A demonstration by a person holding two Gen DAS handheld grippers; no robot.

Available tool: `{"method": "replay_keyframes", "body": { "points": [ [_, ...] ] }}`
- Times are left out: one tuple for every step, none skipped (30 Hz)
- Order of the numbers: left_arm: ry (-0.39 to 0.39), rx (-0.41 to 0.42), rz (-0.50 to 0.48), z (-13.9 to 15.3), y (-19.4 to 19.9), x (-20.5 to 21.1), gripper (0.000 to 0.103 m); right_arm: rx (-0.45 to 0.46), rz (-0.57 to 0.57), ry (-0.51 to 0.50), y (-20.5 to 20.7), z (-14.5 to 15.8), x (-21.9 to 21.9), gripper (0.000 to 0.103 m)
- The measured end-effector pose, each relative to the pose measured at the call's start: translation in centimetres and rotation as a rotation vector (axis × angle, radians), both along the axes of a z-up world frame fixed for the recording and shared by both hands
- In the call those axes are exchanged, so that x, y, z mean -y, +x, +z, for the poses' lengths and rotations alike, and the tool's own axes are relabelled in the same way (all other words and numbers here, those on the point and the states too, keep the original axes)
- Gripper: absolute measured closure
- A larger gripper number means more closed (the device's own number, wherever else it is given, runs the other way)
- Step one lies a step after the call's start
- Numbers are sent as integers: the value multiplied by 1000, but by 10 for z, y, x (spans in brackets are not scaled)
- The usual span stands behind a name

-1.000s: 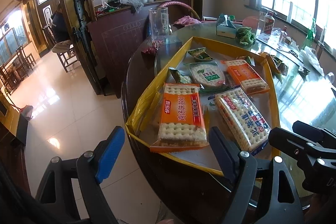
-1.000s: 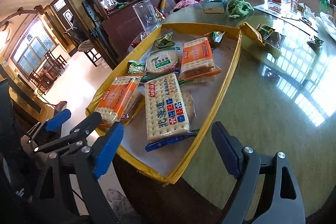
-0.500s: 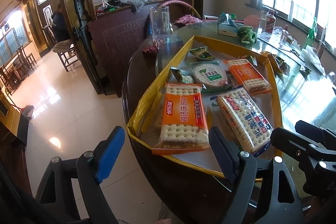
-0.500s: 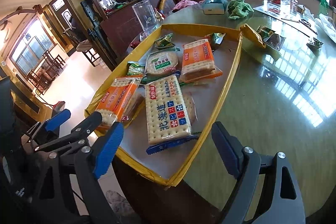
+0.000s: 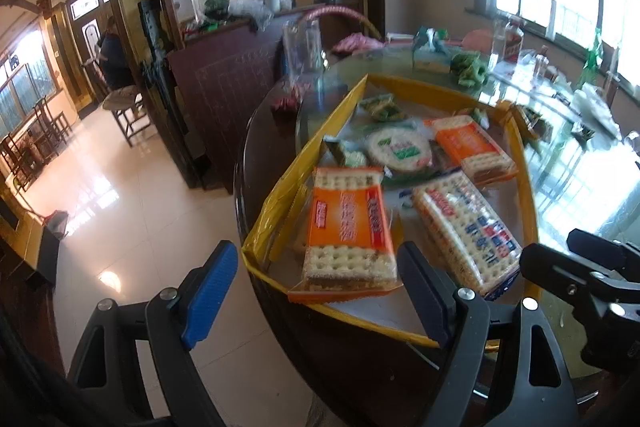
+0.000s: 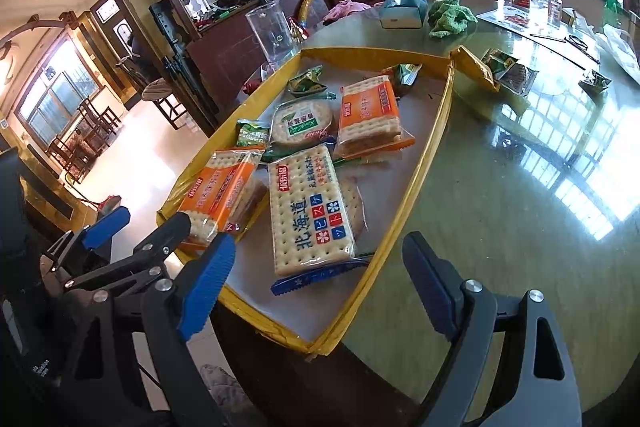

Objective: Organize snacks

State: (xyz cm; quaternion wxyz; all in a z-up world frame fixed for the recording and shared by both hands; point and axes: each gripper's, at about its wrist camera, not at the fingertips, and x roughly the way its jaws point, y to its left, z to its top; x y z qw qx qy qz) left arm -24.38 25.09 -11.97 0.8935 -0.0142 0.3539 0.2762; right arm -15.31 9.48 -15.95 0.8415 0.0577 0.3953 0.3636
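Holding, left: the left gripper (image 5: 320, 293) hovers at the near edge of the shallow yellow-rimmed cardboard tray (image 5: 525, 183), jaws spread wide with nothing between them.
Holding, right: the right gripper (image 6: 316, 285) hangs just beside it, jaws equally wide and bare.
Tray: it rests on the round glass-topped table (image 6: 520, 195), near the table's edge.
Nearest left gripper: an orange-labelled clear cracker pack (image 5: 348, 227) lies flat at the tray's near end.
Nearest right gripper: a long blue-printed cracker pack (image 6: 310, 207) lies beside that orange one.
Further in: a second orange cracker pack (image 6: 370, 113), a round green-labelled biscuit pack (image 6: 302, 121), small green sachets (image 6: 306, 81).
Outside tray: loose snack packets (image 6: 506, 71) on the glass.
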Motion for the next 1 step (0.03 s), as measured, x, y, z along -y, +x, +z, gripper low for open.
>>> {"method": "replay_keyframes", "body": {
  "points": [
    [8,7,2,1,-1,1,21,-1,-1,2,0,-1,1,17]
  ]
}}
